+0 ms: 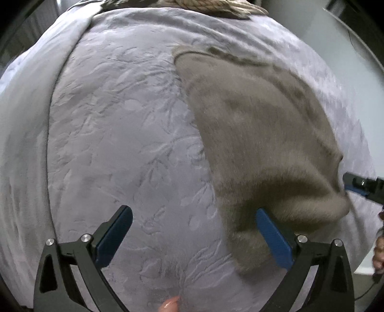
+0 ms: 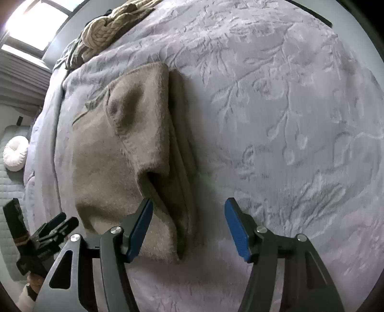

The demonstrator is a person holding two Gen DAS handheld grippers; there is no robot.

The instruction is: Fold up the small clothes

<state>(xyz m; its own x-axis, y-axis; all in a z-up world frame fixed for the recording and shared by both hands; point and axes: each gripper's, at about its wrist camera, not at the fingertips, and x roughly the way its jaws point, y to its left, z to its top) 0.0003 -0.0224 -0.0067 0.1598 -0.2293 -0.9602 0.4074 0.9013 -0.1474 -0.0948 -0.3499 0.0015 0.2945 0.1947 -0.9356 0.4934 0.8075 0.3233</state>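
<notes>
A fuzzy taupe garment lies folded on a lavender embossed bedspread. My left gripper is open and empty; its right finger sits by the garment's near edge. In the right wrist view the garment lies left of centre with stacked layers along its right edge. My right gripper is open and empty; its left finger is at the garment's near corner, its right finger over bare bedspread. The right gripper's tip shows at the left view's right edge, and the left gripper shows at lower left.
A beige knotted cushion and a grey cloth lie at the bed's far end; the cushion also shows at the top of the left wrist view. A white round cushion sits on a quilted grey surface beside the bed. A window is at upper left.
</notes>
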